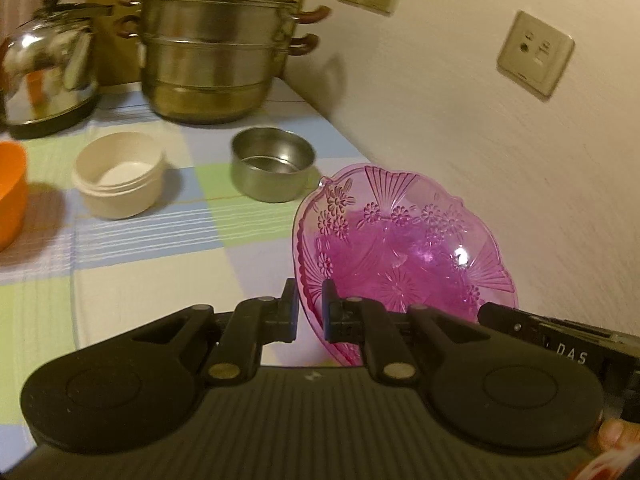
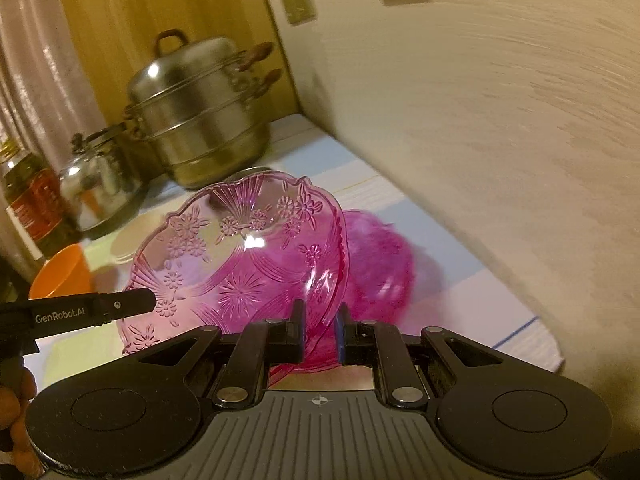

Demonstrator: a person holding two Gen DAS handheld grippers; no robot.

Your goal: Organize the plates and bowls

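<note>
A pink see-through plastic bowl (image 1: pixel 404 248) with flower patterns is held tilted above the checked tablecloth, close to the wall. My left gripper (image 1: pixel 311 312) is shut on its left rim. My right gripper (image 2: pixel 320 332) is shut on its right rim; the bowl (image 2: pixel 240 260) fills the middle of the right wrist view. Each gripper shows in the other's view, the right one (image 1: pixel 540 328) and the left one (image 2: pixel 120 306). A small steel bowl (image 1: pixel 273 164), a cream plastic bowl (image 1: pixel 119 178) and an orange bowl (image 1: pixel 10 192) stand on the table behind.
A tall steel steamer pot (image 1: pixel 214 40) and a steel kettle (image 1: pixel 48 76) stand at the back of the table. A jar (image 2: pixel 34 204) stands at the far left. The wall (image 1: pixel 500 140) runs close along the right side. The table edge (image 2: pixel 552 356) lies at the right.
</note>
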